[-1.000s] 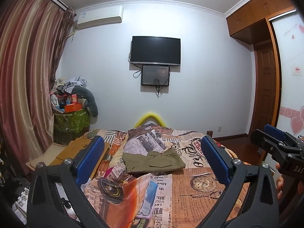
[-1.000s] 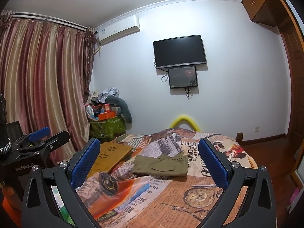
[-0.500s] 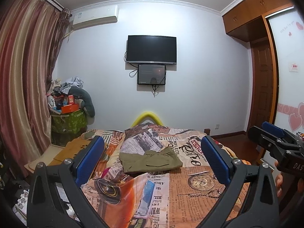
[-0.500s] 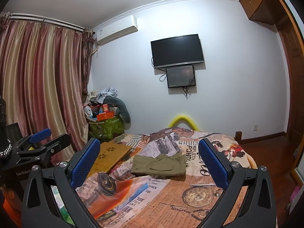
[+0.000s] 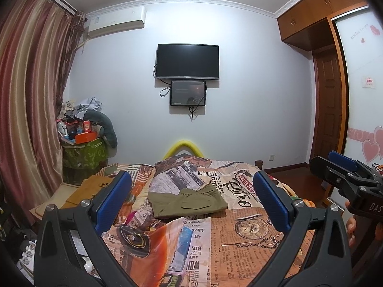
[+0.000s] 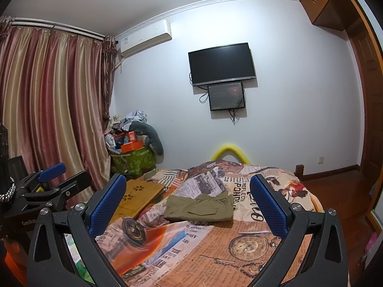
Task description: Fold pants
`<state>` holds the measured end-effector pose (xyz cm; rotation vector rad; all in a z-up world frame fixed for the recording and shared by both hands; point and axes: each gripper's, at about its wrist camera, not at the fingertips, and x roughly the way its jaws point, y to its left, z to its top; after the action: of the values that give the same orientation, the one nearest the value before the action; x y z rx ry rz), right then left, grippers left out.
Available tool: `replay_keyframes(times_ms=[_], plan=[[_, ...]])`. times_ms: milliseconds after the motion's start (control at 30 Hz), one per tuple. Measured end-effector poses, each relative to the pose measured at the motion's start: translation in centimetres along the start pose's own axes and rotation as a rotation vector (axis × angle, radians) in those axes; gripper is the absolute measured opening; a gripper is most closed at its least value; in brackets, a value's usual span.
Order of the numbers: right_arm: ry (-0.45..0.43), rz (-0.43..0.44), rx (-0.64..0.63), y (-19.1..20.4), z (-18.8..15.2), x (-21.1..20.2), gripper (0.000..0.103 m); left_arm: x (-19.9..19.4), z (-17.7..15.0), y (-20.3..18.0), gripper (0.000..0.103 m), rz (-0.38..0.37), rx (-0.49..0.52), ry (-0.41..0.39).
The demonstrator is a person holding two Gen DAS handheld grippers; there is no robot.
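Note:
Olive green pants (image 5: pixel 188 203) lie folded into a compact rectangle on the patterned bedspread (image 5: pixel 239 239), near the middle of the bed; they also show in the right wrist view (image 6: pixel 199 208). My left gripper (image 5: pixel 191 203) is open and empty, held well back from the pants above the near part of the bed. My right gripper (image 6: pixel 188 205) is open and empty too, also well short of the pants. The right gripper shows at the right edge of the left wrist view (image 5: pixel 347 177), and the left gripper at the left edge of the right wrist view (image 6: pixel 50 186).
A wooden lap tray (image 6: pixel 138 197) lies on the bed's left side. A green box piled with clutter (image 5: pixel 83 148) stands by the curtains (image 5: pixel 28 119). A TV (image 5: pixel 188 61) hangs on the far wall. A wardrobe (image 5: pixel 359 95) is at the right.
Both views have shifted slightly, with the pants sitting a little further left and lower in the left wrist view. Both grippers stay open and the pants have not moved on the bed.

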<state>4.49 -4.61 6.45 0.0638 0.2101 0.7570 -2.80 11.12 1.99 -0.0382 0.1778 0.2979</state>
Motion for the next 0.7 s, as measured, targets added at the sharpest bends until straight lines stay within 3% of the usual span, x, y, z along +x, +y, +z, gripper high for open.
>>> replay_keyframes(times_ms=[700], plan=[[0.000, -0.002, 0.000, -0.02, -0.06, -0.01, 0.103, 0.68, -0.01, -0.27, 0.103, -0.040, -0.005, 0.031]])
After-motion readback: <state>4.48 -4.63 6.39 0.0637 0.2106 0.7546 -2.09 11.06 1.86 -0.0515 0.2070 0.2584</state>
